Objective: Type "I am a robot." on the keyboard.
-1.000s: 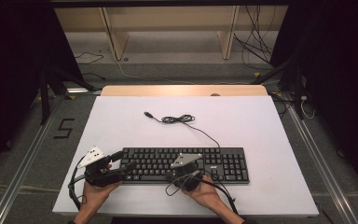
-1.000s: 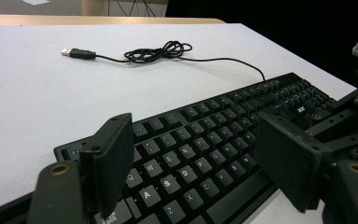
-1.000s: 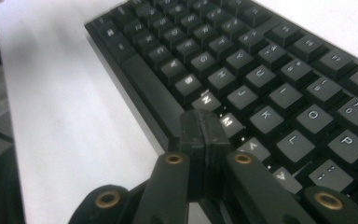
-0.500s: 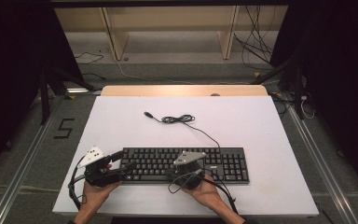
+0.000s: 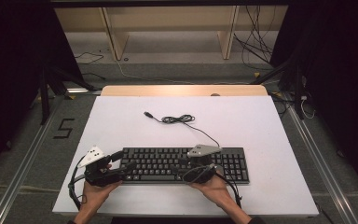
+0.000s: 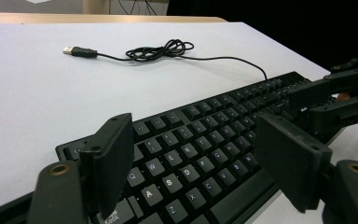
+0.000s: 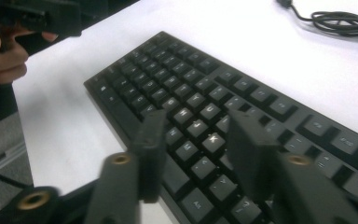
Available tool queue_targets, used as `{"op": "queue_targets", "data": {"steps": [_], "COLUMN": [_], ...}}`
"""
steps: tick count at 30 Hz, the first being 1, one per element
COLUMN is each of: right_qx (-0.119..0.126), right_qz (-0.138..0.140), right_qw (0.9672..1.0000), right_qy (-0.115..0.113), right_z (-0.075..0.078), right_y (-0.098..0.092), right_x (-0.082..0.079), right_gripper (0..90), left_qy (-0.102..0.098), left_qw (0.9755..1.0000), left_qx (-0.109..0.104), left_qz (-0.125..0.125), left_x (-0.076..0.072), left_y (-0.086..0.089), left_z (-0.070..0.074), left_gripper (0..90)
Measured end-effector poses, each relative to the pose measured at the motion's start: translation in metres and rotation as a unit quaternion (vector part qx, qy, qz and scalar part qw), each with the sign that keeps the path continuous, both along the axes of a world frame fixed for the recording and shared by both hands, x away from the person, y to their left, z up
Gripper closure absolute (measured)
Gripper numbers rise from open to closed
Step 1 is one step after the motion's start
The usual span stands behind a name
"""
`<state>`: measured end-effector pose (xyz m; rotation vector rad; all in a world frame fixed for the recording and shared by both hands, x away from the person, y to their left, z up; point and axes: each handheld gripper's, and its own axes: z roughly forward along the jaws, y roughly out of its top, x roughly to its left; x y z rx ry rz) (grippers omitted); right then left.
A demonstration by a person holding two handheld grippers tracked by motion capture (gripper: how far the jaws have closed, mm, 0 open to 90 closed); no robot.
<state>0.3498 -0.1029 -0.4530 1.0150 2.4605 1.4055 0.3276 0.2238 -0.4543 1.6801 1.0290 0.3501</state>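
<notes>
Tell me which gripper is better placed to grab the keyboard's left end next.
Left. The left gripper sits open at the keyboard's left end, jaws over the A and S keys. The right gripper, jaws just opened and empty, hovers over mid-keyboard.

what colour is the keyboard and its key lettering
The keyboard is black with white lettering, clearest in the left gripper view.

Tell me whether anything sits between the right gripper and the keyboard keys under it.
Nothing visible does. The right gripper hangs over the keyboard with its jaws apart, having just been opening, nothing between them, bare keys directly beneath. The keyboard's cable lies coiled farther back on the table, clear of the gripper.
</notes>
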Motion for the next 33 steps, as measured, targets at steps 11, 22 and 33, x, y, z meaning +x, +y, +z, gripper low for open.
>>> {"op": "queue_targets", "data": {"steps": [11, 22, 33], "right_qx": [0.024, 0.042, 0.045], "right_qz": [-0.027, -0.042, -0.044], "right_qw": [0.9992, 0.9975, 0.9971], "right_qy": [-0.015, -0.038, -0.043], "right_z": [0.009, 0.015, 0.016], "right_y": [-0.019, -0.031, -0.033], "right_x": [0.0, -0.005, -0.008], "right_gripper": [37.2, 32.5, 30.9], "left_qy": [0.016, 0.082, 0.105], "left_qw": [0.9998, 0.995, 0.9906], "left_qx": [0.009, 0.047, 0.086], "left_qz": [0.008, 0.032, 0.022], "left_x": [0.003, 0.014, 0.021], "left_y": [0.0, -0.002, -0.009], "left_z": [-0.003, -0.015, -0.022], "left_gripper": [28.6, 51.6, 79.5]}}
